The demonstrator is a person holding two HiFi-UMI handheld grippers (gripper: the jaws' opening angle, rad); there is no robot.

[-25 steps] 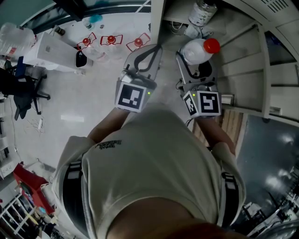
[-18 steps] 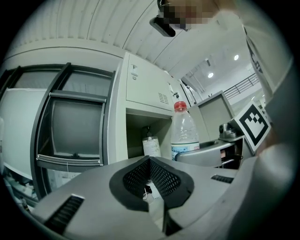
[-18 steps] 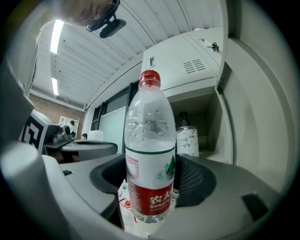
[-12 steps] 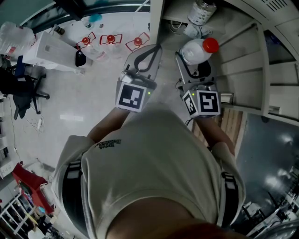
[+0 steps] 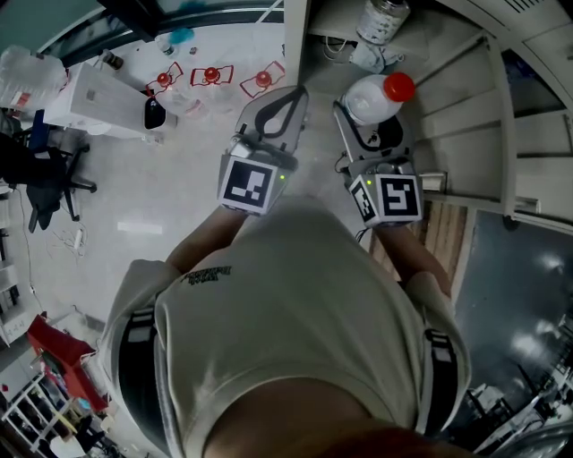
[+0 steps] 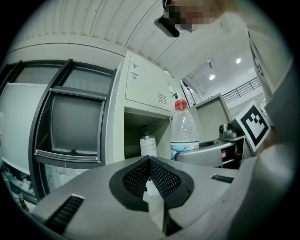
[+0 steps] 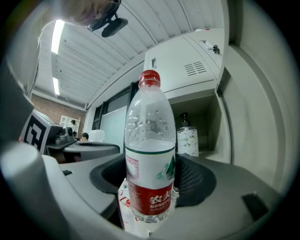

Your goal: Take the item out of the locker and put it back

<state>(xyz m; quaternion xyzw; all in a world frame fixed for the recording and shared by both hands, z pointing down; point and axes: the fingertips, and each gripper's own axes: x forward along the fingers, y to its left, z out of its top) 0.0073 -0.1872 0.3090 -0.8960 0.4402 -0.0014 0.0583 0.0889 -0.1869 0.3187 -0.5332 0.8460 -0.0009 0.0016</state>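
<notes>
A clear water bottle (image 7: 150, 159) with a red cap and red label stands upright between my right gripper's (image 7: 152, 187) black pads, which are shut on its lower body. From the head view the bottle (image 5: 372, 97) sits just in front of the open locker compartment (image 5: 333, 25), level with the right gripper (image 5: 370, 114). My left gripper (image 5: 298, 91) is beside it on the left, jaws shut with nothing between them; its pads (image 6: 161, 176) meet at the tip. The held bottle (image 6: 183, 133) also shows in the left gripper view.
A small pump bottle (image 7: 187, 139) stands inside the open compartment, also seen as the pump bottle (image 5: 383, 18) from above. The locker's open door (image 7: 255, 93) rises at the right. Red-valved items (image 5: 211, 75) and a white box (image 5: 98, 94) lie on the floor at left.
</notes>
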